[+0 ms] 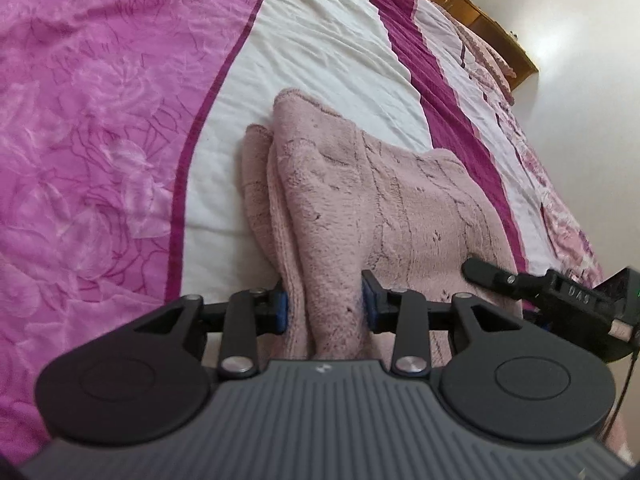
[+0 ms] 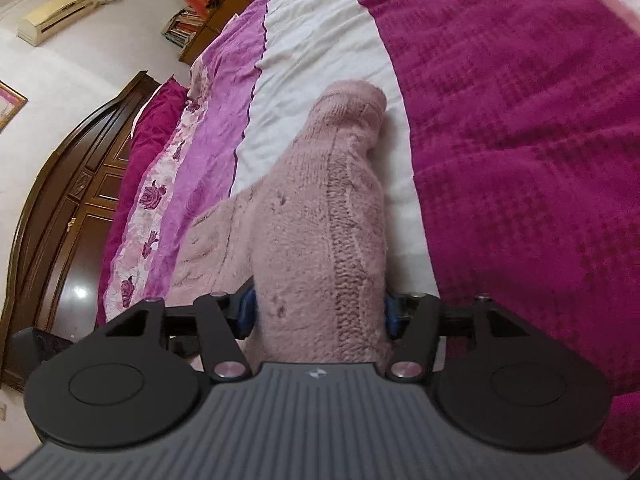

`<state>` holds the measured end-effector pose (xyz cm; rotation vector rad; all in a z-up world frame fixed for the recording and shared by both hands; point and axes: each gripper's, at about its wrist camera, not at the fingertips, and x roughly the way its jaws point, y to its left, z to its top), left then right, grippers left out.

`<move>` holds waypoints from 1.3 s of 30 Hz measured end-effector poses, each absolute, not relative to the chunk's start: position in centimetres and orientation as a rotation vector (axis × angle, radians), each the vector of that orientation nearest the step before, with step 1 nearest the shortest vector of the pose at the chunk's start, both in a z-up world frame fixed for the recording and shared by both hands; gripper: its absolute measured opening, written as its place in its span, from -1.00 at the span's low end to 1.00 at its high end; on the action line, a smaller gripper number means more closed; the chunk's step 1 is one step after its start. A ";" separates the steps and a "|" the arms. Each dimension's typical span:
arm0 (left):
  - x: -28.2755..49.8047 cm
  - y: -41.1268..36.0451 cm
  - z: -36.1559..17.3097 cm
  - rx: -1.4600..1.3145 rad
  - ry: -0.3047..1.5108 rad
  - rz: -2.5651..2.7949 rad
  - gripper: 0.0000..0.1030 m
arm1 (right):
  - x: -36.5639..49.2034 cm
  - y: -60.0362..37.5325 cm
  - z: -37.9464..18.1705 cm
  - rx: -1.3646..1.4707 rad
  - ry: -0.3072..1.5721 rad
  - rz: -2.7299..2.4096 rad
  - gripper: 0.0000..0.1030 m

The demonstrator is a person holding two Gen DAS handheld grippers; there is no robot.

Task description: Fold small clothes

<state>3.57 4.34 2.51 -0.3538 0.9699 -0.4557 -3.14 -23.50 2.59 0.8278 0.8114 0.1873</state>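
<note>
A fuzzy pale-pink knitted garment lies on the white band of the bedspread. My left gripper is shut on a bunched fold of its near edge, the blue pads pressing the cloth from both sides. My right gripper is shut on another thick fold of the same garment, which stretches away from it toward the far end of the bed. The right gripper's black finger also shows at the right of the left wrist view, resting on the garment.
The bedspread has pink floral, white and magenta bands. A dark wooden headboard and wall stand at the left of the right view, with a bookshelf beyond. A wooden cabinet runs along the far edge.
</note>
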 end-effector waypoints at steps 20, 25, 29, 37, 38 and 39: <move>-3.7 3.6 5.0 -0.132 0.908 -0.207 0.39 | -13.2 -20.1 7.6 0.435 0.667 0.124 0.77; -5.2 2.4 4.5 -0.083 0.918 -0.182 0.39 | -14.6 -18.6 6.3 0.385 0.702 0.127 0.80; -6.0 1.4 4.0 -0.056 0.931 -0.170 0.40 | -14.9 -17.6 5.4 0.350 0.715 0.116 0.81; -6.8 -0.3 2.3 -0.008 0.979 -0.141 0.40 | -15.0 -16.9 4.8 0.326 0.728 0.115 0.90; -6.8 -0.5 2.2 -0.005 0.986 -0.138 0.40 | -14.9 -16.7 4.7 0.321 0.732 0.114 0.91; -6.8 -0.6 2.0 0.001 0.991 -0.137 0.40 | -14.9 -16.6 4.6 0.315 0.736 0.112 0.91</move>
